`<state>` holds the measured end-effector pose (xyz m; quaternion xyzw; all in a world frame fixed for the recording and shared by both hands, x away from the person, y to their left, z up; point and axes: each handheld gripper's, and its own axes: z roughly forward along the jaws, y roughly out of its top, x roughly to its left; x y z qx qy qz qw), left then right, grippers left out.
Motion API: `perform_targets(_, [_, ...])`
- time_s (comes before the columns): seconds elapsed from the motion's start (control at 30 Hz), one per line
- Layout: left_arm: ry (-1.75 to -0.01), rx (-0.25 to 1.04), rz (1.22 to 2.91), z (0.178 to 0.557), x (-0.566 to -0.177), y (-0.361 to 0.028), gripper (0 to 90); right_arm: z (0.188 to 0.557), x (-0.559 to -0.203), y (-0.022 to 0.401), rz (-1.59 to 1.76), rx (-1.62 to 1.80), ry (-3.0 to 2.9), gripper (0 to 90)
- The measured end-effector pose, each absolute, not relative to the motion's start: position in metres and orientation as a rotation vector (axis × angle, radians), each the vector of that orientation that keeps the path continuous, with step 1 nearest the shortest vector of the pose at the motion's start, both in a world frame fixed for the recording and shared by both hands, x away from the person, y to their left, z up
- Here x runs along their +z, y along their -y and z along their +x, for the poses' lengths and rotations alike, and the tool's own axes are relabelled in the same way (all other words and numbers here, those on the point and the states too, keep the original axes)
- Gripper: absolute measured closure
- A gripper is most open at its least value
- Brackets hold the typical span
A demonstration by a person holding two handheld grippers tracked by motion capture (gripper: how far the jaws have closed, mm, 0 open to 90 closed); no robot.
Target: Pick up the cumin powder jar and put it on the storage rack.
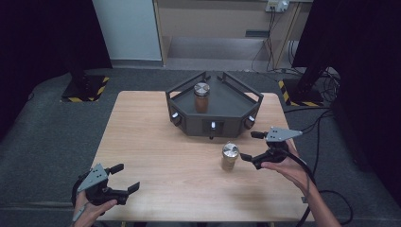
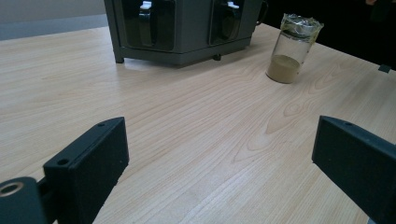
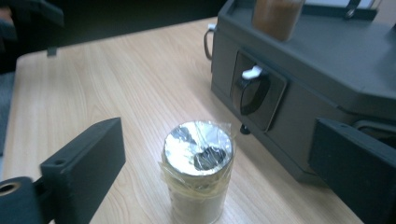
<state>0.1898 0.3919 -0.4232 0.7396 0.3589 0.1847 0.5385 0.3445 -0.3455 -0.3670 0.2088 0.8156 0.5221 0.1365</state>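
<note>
High view: a clear jar (image 1: pixel 230 157) with a foil-covered top and a low fill of pale tan powder, upright on the wooden table (image 1: pixel 156 142), just left of the right gripper (image 1: pixel 248 146), level with its spread jaws and not touched by them. Farther off beyond that gripper, a dark grey angular rack (image 1: pixel 213 105) carrying a second jar (image 1: pixel 202 97) of reddish-brown powder with a metal lid. Left gripper (image 1: pixel 126 177) at the near left edge of the table, jaws wide apart with nothing between them, well away from the foil-topped jar. Left gripper view: jaws standing far apart over bare wood, the jar (image 2: pixel 293 48) far ahead and to the right, powder filling only its bottom part, the rack (image 2: pixel 182 28) ahead behind it. Right gripper view: jaws apart, the jar (image 3: pixel 198 172) close in front and between them, a little nearer the left jaw, gaps showing on both sides, foil and clear tape over its mouth; the rack (image 3: pixel 317 79) ahead on the right, with the brown jar (image 3: pixel 276 14) on it.
</note>
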Motion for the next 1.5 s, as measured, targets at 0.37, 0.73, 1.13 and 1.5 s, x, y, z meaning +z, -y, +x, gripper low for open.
perform_targets(0.37, [-0.855, 0.440, 1.758, 0.190, -0.423, -0.393, 2.8, 0.371, -0.383, 0.326, 0.605, 1.488, -2.458, 7.0])
perform_targets(0.73, [-0.854, 0.438, 1.763, 0.190, -0.423, -0.393, 2.8, 0.389, -0.395, 0.310, 0.556, 1.437, -2.544, 17.3])
perform_targets(1.13, [-0.856, 0.439, 1.767, 0.190, -0.423, -0.393, 2.8, 0.395, -0.394, 0.305, 0.523, 1.414, -2.585, 32.3])
perform_targets(1.5, [-0.854, 0.438, 1.767, 0.190, -0.423, -0.392, 2.8, 0.396, -0.374, 0.306, 0.533, 1.432, -2.570, 32.6])
